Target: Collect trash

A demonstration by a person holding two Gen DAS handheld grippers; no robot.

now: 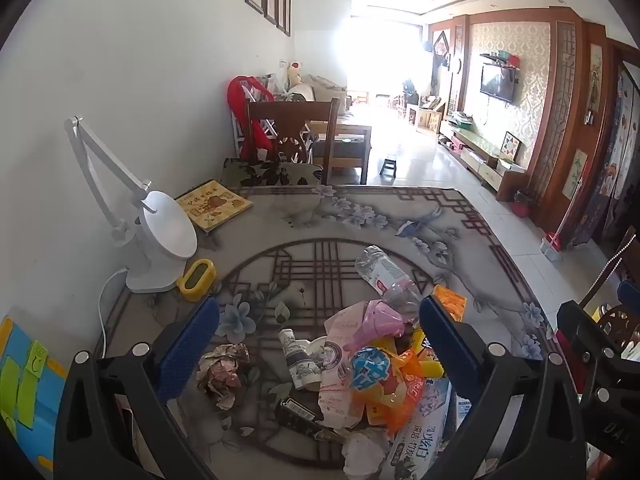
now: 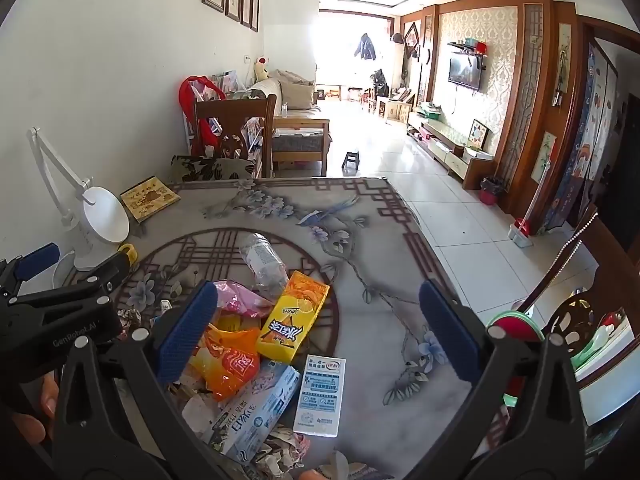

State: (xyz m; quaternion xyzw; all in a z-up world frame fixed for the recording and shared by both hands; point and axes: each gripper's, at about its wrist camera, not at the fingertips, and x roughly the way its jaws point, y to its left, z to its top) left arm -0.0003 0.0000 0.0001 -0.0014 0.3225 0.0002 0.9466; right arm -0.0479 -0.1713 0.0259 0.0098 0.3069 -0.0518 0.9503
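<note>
Wide-apart left fingers (image 1: 192, 336) and right fingers (image 2: 188, 320), empty, above the trash pile (image 1: 372, 364).

A white desk lamp (image 1: 160, 236) is standing on the patterned tablecloth (image 1: 360, 208) beyond the left jaw, with a yellow holder (image 1: 196, 280) sitting just beside its base. A yellow book (image 1: 214, 205) is lying farther ahead, and a wooden chair (image 1: 292, 136) is standing past the far edge

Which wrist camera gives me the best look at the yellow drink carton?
The right wrist view: the yellow drink carton lies whole and unobstructed, printed face up, beside the clear bottle. The left wrist view shows only an orange corner behind the left gripper's finger.
</note>
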